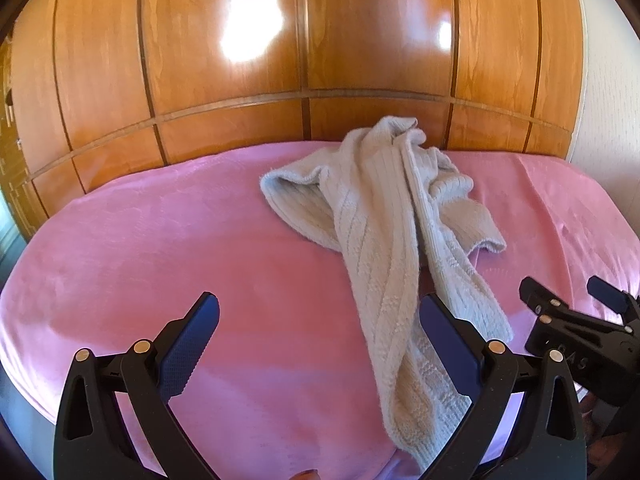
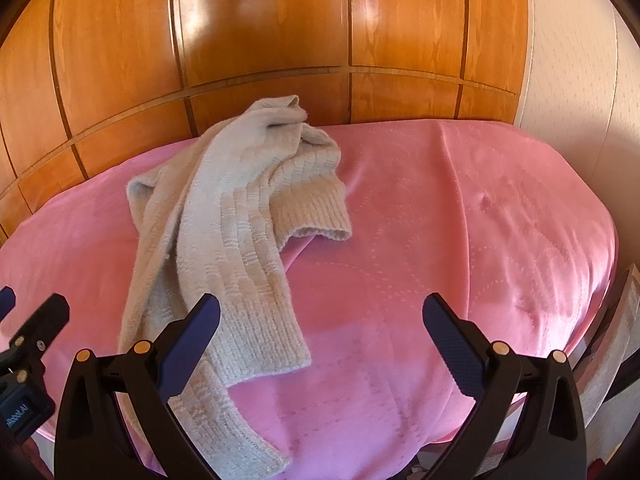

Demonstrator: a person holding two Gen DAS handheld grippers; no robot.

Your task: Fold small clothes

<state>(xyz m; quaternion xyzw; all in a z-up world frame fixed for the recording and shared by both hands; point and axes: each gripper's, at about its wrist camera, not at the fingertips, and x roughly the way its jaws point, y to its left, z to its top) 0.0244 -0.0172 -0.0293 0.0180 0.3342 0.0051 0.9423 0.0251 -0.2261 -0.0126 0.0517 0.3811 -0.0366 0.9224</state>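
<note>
One pale grey-beige ribbed knitted garment lies crumpled on one bed covered by a pink plush blanket. It sits toward the far middle of the bed, bunched at the far end, with two long knitted parts trailing to the near edge. Behind the bed stands one glossy orange-brown panelled wooden wardrobe, and a pale textured wall shows at the right.

Two tools are in sight. The left tool is released, its two blue-padded fingers spread wide above the blanket with nothing between them; its right finger stands just in front of the nearer knitted strip, and I cannot tell whether it touches. The right tool is likewise released and empty, with its left finger overlapping the strip's ribbed cuff in the picture.

The left wrist view alone shows the right tool from the side, at the near right, jaws parted. The right wrist view alone shows the stitched dotted pattern on the blanket's right half, and pale paper-like sheets at the far right edge, cut off and hard to identify. It catches only a corner of the left tool's black body, with partly readable lettering.

The garment's near end runs out of both pictures behind the tool frames, so its full shape stays hidden.
</note>
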